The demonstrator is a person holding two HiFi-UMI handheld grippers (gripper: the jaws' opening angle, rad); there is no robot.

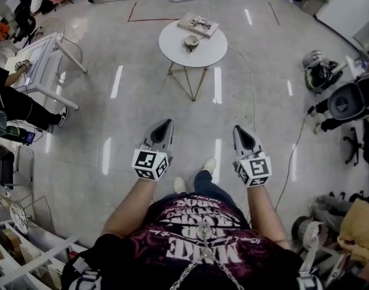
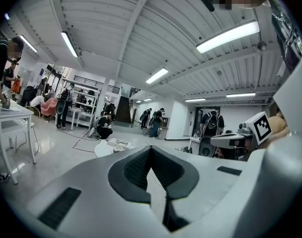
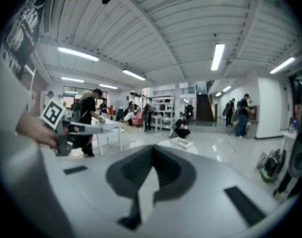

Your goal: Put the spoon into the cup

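- Jaws of the left gripper (image 2: 151, 148) meet at the tips, with nothing between them.
- Jaws of the right gripper (image 3: 152, 148) are also pressed together tip to tip and empty.
- In the head view we see both grippers held out in front of the person. They are side by side, well apart, and roughly level over the floor (image 1: 130, 107).
- Both point toward the round table (image 1: 212, 52), which is well ahead of them.
- The cup (image 1: 191, 41) sits on that table near its middle, apart from both grippers.
- A flat box (image 1: 198, 25) lies at the table's far edge, just behind the cup. Something dark lies on top of it, too small to tell what.
- We cannot make out the spoon in any view.
- The person's shoes (image 1: 208, 165) show on the floor between the two grippers.
- A white desk (image 1: 45, 56) stands far left, with another person bent over it.
- In the gripper views we see a big hall with ceiling strip lights, shelves and several people standing far off.
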